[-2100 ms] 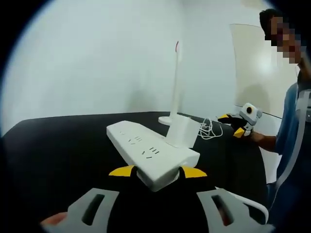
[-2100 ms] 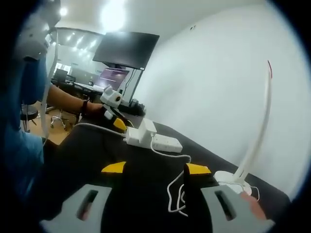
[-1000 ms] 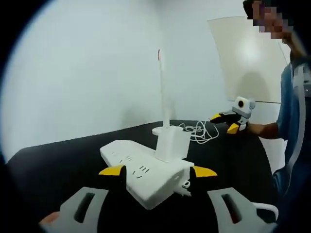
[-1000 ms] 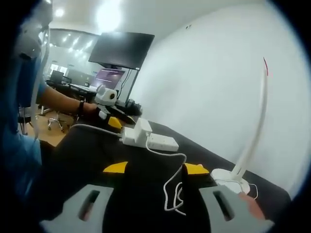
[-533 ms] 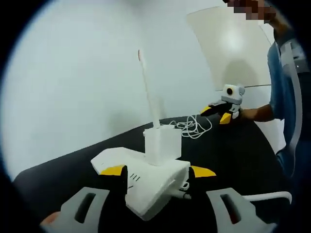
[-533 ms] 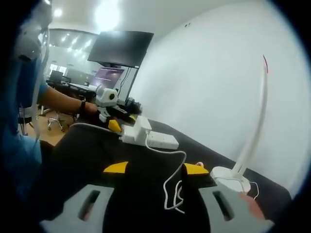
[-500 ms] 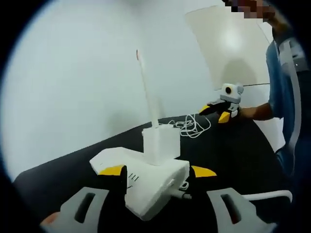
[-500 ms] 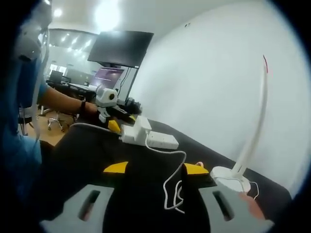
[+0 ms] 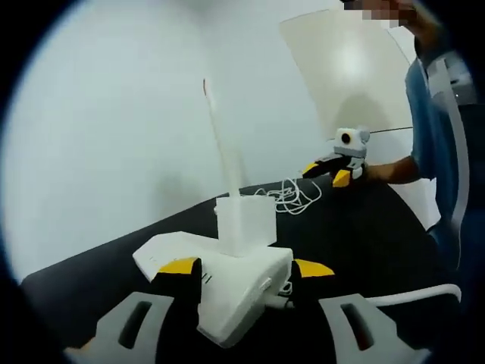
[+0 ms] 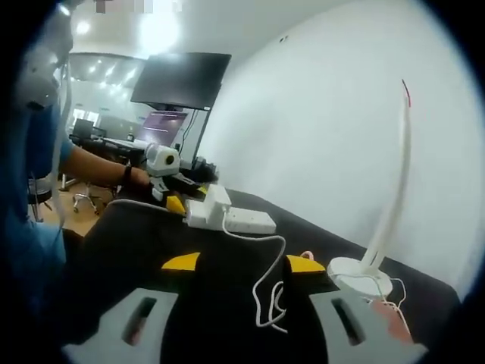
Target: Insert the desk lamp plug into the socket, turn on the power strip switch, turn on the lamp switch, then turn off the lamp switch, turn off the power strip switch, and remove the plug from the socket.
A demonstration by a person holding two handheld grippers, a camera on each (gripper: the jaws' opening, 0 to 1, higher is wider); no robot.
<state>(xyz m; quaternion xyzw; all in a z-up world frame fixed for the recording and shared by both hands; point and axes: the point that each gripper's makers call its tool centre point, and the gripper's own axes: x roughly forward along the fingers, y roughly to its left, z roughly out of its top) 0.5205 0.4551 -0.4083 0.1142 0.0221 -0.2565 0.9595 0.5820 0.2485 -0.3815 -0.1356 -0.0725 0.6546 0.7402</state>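
Left gripper view: one power strip (image 9: 220, 277) on the black desk (image 9: 364, 235), near end between my left gripper (image 9: 241, 269) fingers, contact unclear; one plug (image 9: 244, 225) seated. Right gripper view: right gripper (image 10: 246, 263) fingers wide, empty; one lamp (image 10: 379, 227), head cut off.

We note a white power strip (image 9: 227, 280) on the black bench, a white block plug (image 9: 244, 225) seated upright in it. The white desk lamp (image 10: 379, 220) stands upright, unlit, its cord (image 10: 265, 284) loosely looped.
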